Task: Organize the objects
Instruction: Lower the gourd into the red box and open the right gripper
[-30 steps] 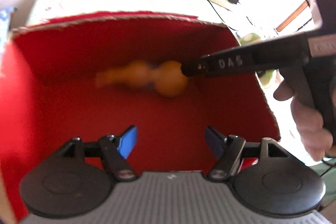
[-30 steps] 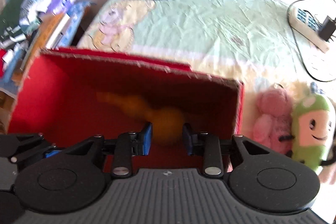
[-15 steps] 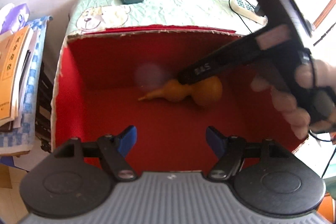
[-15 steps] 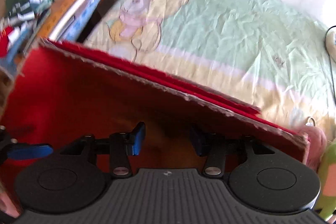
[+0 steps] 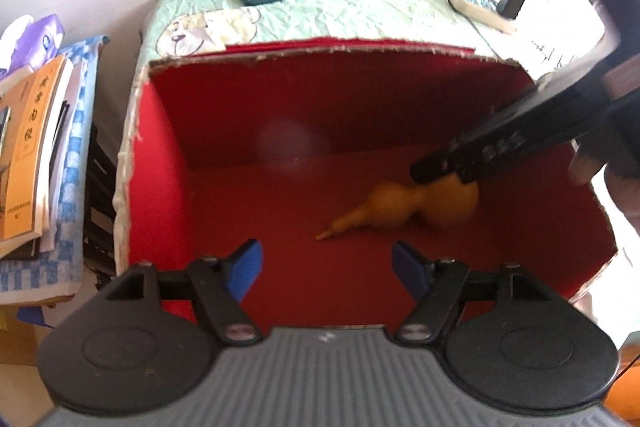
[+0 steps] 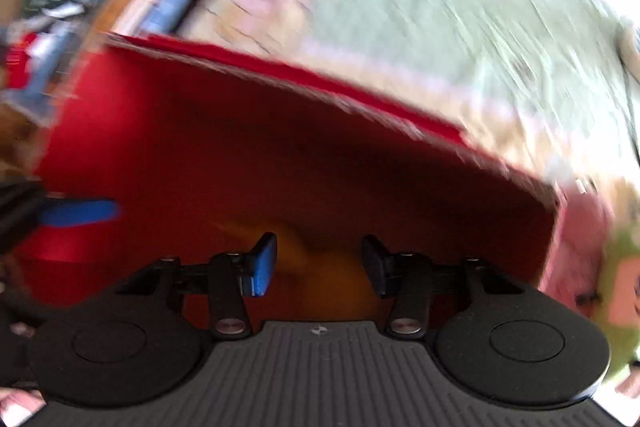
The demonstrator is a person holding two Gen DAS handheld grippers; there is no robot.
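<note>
Gourd (image 5: 416, 207) on the floor of the red cardboard box (image 5: 224, 115), seen from the left wrist camera: its round bulb lies to the right and its thin stem points left and toward the camera, so the long axis runs slantwise across the box. The left gripper (image 5: 326, 267) hangs open and empty over the near edge, the gourd just ahead and right of its fingers. The right gripper (image 5: 436, 171) reaches in from the right, its tip at the top of the bulb (contact cannot be told from here), making it the nearer of the two.

From the right wrist camera, badly blurred, the right gripper (image 6: 318, 263) shows its fingers spread, with an orange shape, likely the gourd (image 6: 328, 283), low between them and apparently not clamped. Plush toys (image 6: 584, 259) sit just outside the box's right wall, on the bed (image 6: 420, 11).
</note>
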